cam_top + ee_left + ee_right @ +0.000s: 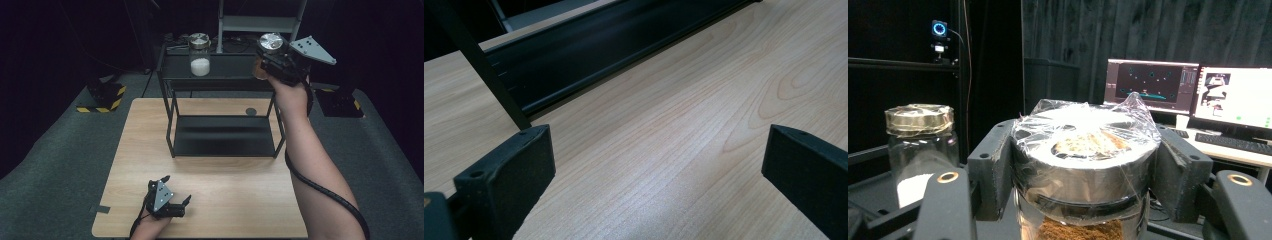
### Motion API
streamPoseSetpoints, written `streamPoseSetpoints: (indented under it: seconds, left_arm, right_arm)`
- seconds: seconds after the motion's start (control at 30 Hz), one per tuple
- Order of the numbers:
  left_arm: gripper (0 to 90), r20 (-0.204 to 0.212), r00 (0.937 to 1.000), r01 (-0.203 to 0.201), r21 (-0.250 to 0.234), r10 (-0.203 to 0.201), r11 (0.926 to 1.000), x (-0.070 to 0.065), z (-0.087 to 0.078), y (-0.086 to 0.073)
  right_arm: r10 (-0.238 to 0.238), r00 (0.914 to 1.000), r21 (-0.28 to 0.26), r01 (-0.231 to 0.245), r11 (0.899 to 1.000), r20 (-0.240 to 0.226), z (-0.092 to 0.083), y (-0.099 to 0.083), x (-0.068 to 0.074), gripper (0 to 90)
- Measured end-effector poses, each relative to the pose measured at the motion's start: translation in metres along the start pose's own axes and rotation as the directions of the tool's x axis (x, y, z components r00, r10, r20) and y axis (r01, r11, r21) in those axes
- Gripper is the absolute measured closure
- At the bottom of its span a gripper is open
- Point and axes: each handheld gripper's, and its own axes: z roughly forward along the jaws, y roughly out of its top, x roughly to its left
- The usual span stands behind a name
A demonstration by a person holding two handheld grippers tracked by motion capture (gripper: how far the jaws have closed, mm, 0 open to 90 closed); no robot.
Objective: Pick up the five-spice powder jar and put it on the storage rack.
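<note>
While the left gripper [176, 192] rested low on the wooden table [235, 200] near its front edge with its jaws wide apart and nothing between them, the right gripper [267, 61] was up at the right end of the black rack's [222, 82] top shelf. Its jaws were clamped on a jar of brown powder [1085, 165] just under the plastic-wrapped metal lid. A second jar with white powder [200, 55] stood on the same shelf, well apart to the left.
</note>
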Motion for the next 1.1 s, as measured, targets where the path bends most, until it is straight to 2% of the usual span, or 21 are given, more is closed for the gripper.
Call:
streamPoseSetpoints:
  seconds: [0.47,1.1]
  left_arm:
    - [0.9,0.0,1.0,-0.004,-0.006,0.004,1.0,0.0,-0.001,-0.001]
    - [0.9,-0.003,1.0,-0.007,-0.013,0.007,0.9999,-0.001,-0.002,-0.002]
  right_arm:
    - [-0.008,0.9999,0.012,0.008,1.0,0.014,0.021,-0.002,0.004,34.0]
    - [0.032,0.999,0.023,-0.033,0.999,0.03,0.034,-0.016,-0.001,33.9]
